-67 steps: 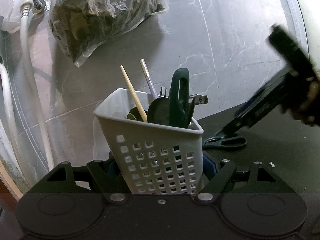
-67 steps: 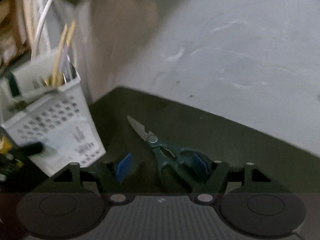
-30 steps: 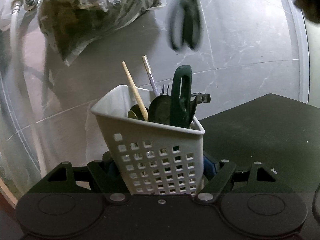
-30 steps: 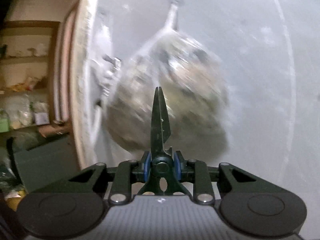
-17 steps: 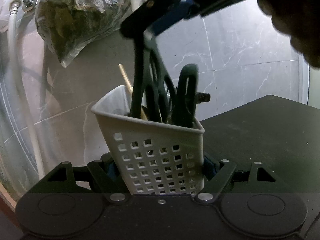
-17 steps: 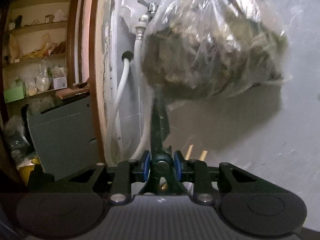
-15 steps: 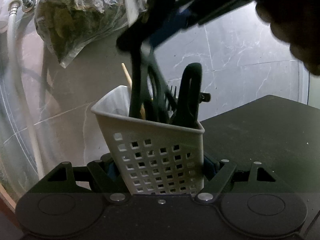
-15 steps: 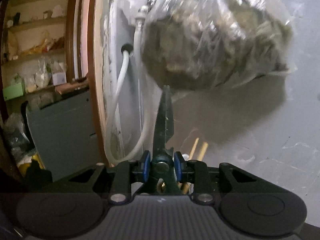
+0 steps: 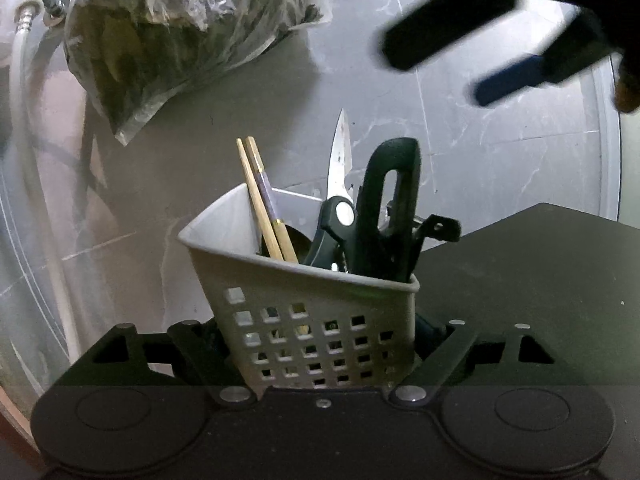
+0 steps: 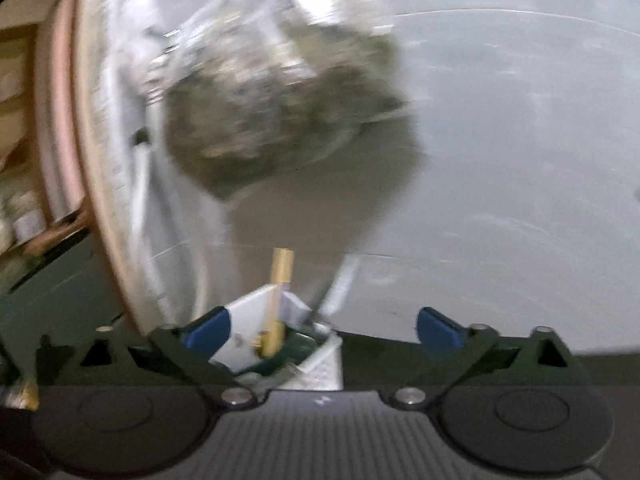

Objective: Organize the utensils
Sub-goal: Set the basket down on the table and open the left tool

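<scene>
A white perforated utensil basket [image 9: 320, 320] sits between the fingers of my left gripper [image 9: 320, 332], which is shut on it. In the basket stand the green-handled scissors [image 9: 340, 184], blade up, wooden chopsticks [image 9: 264, 208], a dark green looped handle [image 9: 394, 200] and other utensils. My right gripper [image 10: 324, 328] is open and empty above the basket [image 10: 320, 364]. It also shows blurred at the top right of the left wrist view [image 9: 472, 52].
The basket stands on a black table [image 9: 540, 280]. A clear plastic bag of dark leaves [image 9: 180, 32] hangs on the grey marble wall behind. White hoses [image 9: 24, 120] run down at the left. A wooden door frame [image 10: 68, 120] is at far left.
My right gripper carried the scissors over, lowered them into the basket, opened and pulled away up and right. The scissors now stand in the basket. The left gripper kept its hold.
</scene>
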The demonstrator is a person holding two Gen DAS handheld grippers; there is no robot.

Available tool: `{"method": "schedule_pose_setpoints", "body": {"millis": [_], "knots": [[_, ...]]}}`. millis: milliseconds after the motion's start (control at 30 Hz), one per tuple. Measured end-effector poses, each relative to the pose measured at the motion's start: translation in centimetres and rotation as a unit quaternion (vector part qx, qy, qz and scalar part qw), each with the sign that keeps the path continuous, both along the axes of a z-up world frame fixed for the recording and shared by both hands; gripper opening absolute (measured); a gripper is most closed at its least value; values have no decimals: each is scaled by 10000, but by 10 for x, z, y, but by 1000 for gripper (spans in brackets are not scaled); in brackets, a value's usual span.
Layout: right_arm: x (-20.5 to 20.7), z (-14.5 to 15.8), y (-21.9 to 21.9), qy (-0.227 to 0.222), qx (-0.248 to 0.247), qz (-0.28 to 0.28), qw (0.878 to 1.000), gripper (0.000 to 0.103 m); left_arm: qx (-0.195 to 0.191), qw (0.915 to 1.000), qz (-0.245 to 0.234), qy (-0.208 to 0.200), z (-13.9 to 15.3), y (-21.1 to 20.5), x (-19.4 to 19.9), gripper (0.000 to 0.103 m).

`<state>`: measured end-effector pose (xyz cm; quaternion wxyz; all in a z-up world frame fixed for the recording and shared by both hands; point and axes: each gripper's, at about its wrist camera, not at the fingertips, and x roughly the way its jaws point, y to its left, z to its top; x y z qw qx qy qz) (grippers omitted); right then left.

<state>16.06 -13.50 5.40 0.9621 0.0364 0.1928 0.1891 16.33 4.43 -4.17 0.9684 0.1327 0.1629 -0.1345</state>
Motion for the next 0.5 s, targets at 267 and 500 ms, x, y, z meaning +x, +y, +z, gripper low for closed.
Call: {"method": "schedule_pose_setpoints", "body": {"millis": [267,500], "knots": [[-37,-29,-46,883,363,-1007,9903,103,-292,9972,665,204,-4,-1,-44,102],[-74,-44,-74,1520,241,-805,9848,103,-872,9795,1687,678,19,-12,-102,102]]}}
